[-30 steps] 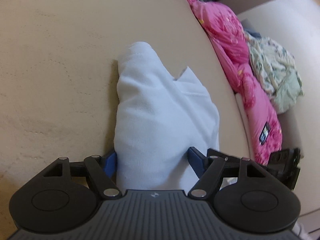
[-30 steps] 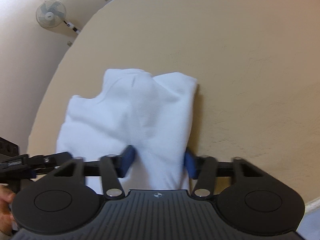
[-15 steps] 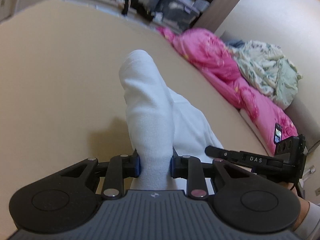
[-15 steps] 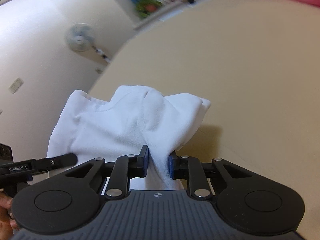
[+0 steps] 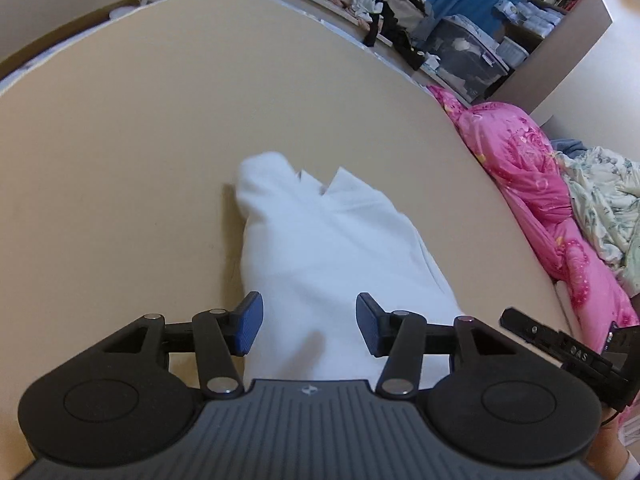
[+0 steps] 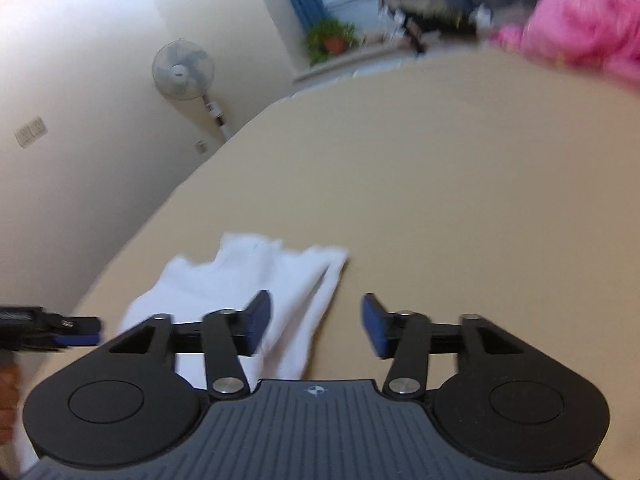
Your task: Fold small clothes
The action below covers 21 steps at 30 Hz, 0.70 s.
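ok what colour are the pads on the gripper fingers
Dark blue, ribbed pads on black fingers, clearest in the left wrist view.

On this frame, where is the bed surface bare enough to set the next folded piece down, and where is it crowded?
Bare beige bed lies left of and beyond the white garment, out to the far edge. In the right wrist view, bare surface also spreads right of it. Crowded: the pink quilt and floral bedding along the right edge. Both grippers' jaws are opening, clear of the cloth.
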### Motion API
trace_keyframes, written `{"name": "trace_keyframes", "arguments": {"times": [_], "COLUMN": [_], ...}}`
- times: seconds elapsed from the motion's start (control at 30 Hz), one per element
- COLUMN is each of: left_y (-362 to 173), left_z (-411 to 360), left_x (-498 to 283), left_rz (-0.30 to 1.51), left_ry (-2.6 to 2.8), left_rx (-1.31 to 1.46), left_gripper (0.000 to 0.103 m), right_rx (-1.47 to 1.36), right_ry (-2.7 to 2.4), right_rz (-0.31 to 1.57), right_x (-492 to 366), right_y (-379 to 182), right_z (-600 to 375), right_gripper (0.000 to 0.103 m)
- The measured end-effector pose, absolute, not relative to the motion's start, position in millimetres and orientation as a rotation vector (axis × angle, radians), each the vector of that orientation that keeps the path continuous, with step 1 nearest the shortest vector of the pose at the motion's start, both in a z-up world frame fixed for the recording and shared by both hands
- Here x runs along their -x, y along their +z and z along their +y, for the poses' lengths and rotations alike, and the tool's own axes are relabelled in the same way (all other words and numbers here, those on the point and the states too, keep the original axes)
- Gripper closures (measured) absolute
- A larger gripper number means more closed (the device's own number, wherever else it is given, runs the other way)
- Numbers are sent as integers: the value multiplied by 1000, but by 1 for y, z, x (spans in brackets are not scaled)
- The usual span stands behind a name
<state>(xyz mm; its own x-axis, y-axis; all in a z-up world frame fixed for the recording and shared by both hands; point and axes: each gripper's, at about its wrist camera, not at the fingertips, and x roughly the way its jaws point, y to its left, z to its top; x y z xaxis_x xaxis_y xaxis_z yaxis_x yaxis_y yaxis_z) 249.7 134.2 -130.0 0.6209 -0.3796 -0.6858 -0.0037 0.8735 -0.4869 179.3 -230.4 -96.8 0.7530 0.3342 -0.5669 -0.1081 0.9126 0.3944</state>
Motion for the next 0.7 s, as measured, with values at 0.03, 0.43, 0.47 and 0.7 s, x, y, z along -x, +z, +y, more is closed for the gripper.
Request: {"name": "trace_keyframes", "arguments": {"times": [0.03, 0.43, 0.47, 0.7], "left_y": [-133, -163, -167, -142], "left_z": [136, 147, 147, 126], "left_x": [-247, -229, -227, -205], "left_rz": [902, 1017, 1028, 953], "left_ry": [-227, -243, -238, -235], "left_rx": [483, 413, 388, 289], "left_gripper": [47, 53, 53, 52], "right_rx": [-363, -348, -341, -361], "right_ry": [290, 335, 348, 322], "right_rz": [708, 847, 838, 884], "right_x": [-179, -176, -174, -176], "right_y": [-98, -113, -112, -121], "right_z": [-229, -211, -212, -214], "right_gripper": [36, 100, 101, 94]}}
